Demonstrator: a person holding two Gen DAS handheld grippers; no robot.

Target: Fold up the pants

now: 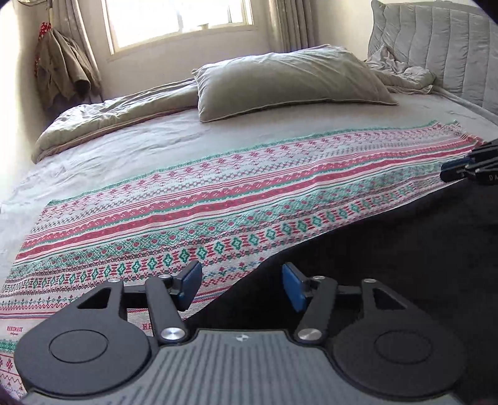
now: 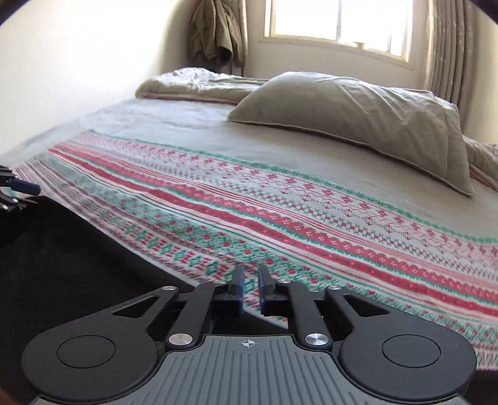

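One pair of black pants point(image 1: 373, 280), one patterned cloth point(image 1: 218, 193), one pillow point(image 1: 286, 81), two grippers.

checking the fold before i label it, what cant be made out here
- black pants: legs, waistband, how far they are folded; both views, dark and featureless, cut off by the frame edges
- right tongs: whether they pinch anything; right wrist view, blurred

Bright window point(image 1: 180, 18) backlight, fisheye-bent edges, right view slightly blurred.
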